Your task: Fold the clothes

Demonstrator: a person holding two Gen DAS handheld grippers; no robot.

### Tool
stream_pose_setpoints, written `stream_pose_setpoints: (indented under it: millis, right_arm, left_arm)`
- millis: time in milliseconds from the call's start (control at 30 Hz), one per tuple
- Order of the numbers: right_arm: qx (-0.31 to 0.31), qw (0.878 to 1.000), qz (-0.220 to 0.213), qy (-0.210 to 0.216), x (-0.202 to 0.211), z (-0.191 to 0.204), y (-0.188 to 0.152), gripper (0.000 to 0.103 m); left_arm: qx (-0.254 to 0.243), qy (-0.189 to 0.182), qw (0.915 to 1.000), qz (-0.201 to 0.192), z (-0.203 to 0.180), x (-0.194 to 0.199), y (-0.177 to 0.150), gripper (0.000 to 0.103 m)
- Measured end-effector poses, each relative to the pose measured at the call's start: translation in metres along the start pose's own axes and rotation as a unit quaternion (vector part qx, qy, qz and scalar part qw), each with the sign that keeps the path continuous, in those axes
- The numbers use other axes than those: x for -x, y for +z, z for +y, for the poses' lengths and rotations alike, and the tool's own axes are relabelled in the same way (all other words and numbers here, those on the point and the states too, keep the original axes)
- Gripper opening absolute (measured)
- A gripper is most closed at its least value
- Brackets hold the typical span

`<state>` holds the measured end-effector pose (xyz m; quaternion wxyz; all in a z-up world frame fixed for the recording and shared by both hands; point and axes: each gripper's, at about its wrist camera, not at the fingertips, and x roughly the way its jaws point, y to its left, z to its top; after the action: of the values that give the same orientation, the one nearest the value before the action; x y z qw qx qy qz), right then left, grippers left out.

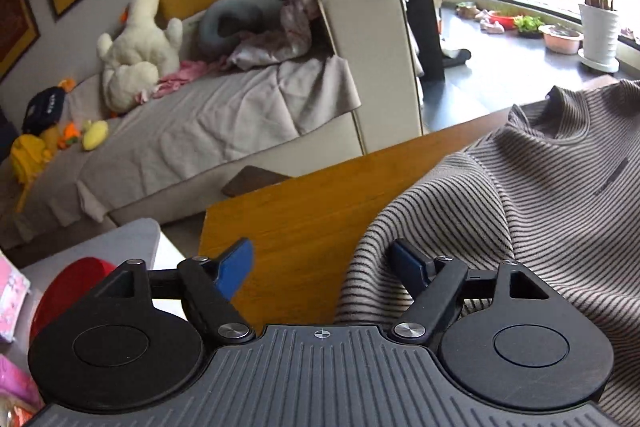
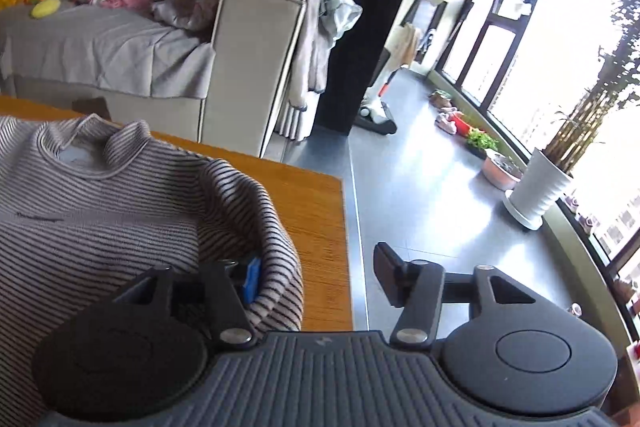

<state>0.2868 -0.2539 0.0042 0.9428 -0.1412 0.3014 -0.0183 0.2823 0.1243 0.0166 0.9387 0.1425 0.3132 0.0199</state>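
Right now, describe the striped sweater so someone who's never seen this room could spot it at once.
Find the beige sofa; in front of it stands an orange-brown wooden table. The striped sweater lies spread on it, collar toward the sofa. It alone has thin dark stripes on grey-beige knit, unlike the pink clothes heaped on the sofa.

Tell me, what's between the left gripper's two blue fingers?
In the left wrist view, the left gripper stands open: bare wooden table and the striped sweater edge lie between its fingers.

I see a wooden table (image 1: 304, 227), orange-brown grain, with a striped sweater (image 1: 540, 195) lying directly on it, collar toward the far edge. Fabric is bunched and rumpled at both sides. Table's near-left and right portions are bare.
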Motion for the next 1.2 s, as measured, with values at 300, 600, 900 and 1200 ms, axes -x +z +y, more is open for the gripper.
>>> stream_pose_setpoints:
  millis: [300,600,900,1200]
  right_arm:
    - [-0.104,0.982,-0.108,0.118,0.136,0.000,-0.049,0.068]
    - [-0.120,0.973,-0.087,0.179,0.123,0.049,-0.097,0.068]
    - [-0.129,0.972,-0.068,0.184,0.148,0.058,-0.111,0.072]
    - [0.019,0.988,-0.100,0.114,0.227,0.033,-0.095,0.072]
  left_arm:
    - [0.137,-0.150,0.9753,-0.085,-0.026,0.085,-0.006,0.103]
    - [0.066,-0.192,0.9769,-0.065,-0.112,0.071,-0.063,0.103]
    - [0.092,-0.168,0.9773,-0.090,-0.093,0.110,-0.098,0.103]
    - [0.115,-0.180,0.9737,-0.079,-0.086,0.104,-0.096,0.103]
